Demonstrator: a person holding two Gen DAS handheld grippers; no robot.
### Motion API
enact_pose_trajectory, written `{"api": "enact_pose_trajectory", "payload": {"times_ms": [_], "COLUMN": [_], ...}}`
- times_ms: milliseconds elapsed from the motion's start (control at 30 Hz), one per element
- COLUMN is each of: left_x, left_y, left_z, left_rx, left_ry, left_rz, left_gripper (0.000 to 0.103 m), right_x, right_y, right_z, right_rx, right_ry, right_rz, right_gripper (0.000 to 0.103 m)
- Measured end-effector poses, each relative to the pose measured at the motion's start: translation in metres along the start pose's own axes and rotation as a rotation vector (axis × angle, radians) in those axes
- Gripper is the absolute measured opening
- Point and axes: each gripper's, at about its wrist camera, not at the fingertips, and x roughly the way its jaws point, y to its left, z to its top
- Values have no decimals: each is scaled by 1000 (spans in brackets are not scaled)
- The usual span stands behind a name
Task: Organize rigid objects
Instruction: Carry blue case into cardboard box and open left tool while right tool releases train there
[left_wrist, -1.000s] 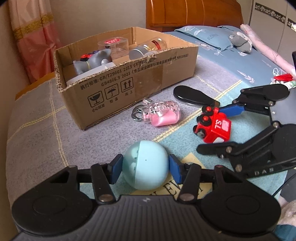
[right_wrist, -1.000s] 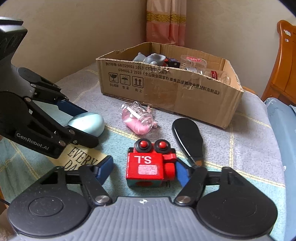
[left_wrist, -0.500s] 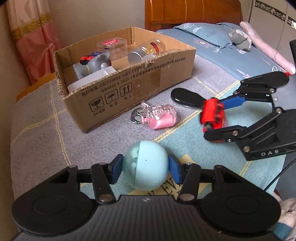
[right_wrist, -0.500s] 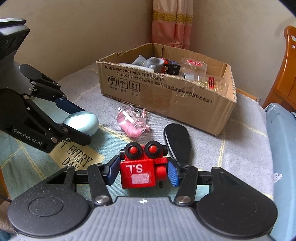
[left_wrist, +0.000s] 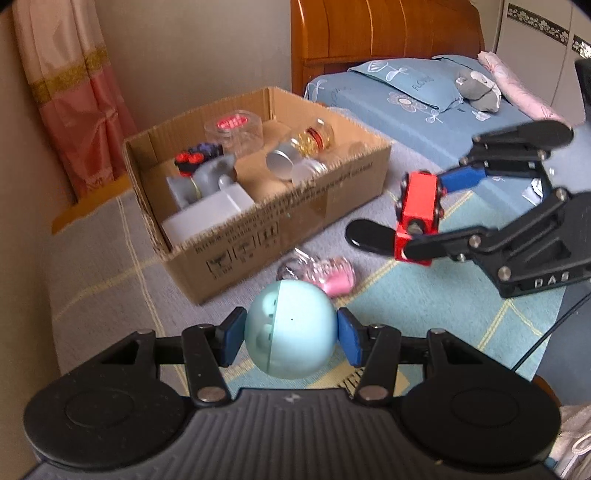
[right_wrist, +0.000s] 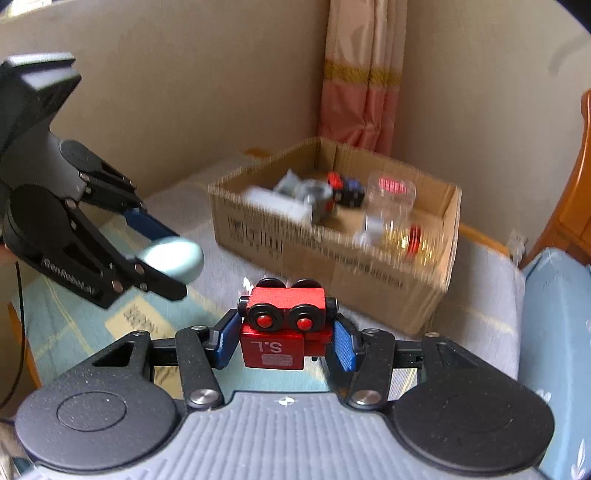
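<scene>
My left gripper (left_wrist: 290, 334) is shut on a pale blue ball-shaped object (left_wrist: 290, 328), held clear of the bed cover. The same ball (right_wrist: 173, 256) shows in the right wrist view between the left gripper's fingers. My right gripper (right_wrist: 284, 341) is shut on a red toy train (right_wrist: 282, 334) with black wheels, lifted off the cover; the train (left_wrist: 419, 218) also hangs at right in the left wrist view. The open cardboard box (left_wrist: 280, 225) stands beyond both, with several items inside. A pink clear bottle (left_wrist: 325, 273) and a black flat paddle (left_wrist: 369, 234) lie on the cover.
The box (right_wrist: 373, 273) sits near a wall corner with a pink curtain (right_wrist: 354, 85). A wooden headboard (left_wrist: 384, 33), a blue pillow (left_wrist: 406, 85) and a grey plush toy (left_wrist: 478, 90) lie farther back. A cable (left_wrist: 550, 336) hangs at right.
Both grippers have risen, lifting the blue ball and the red train off the cover. The right gripper's fingers closed onto the train, which has tilted.
</scene>
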Motion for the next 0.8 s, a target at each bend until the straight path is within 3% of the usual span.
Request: {"api": "enact_pose_trajectory", "payload": {"times_ms": [300,667,700,800], "left_x": [-10,6,10,19], "left_y": [22,55,58,66], "left_z": [38,92,98,110], "left_rx": [-9,-17,-18,-26], "left_ry": [-57,-88,-88,-90], "left_rz": [34,111,119,131], "left_gripper": [52,52,52,52], "right_x": [5,55,59,62], "right_y": [-18,-36,-37,-38], "right_z": [54,93,94,92], "right_rx": [-17,21,24,30], "right_ry": [-78,-43,-39,-63], "right_rz": [-28,-48,-51,-60], "right_gripper": [58,58,60,82]}}
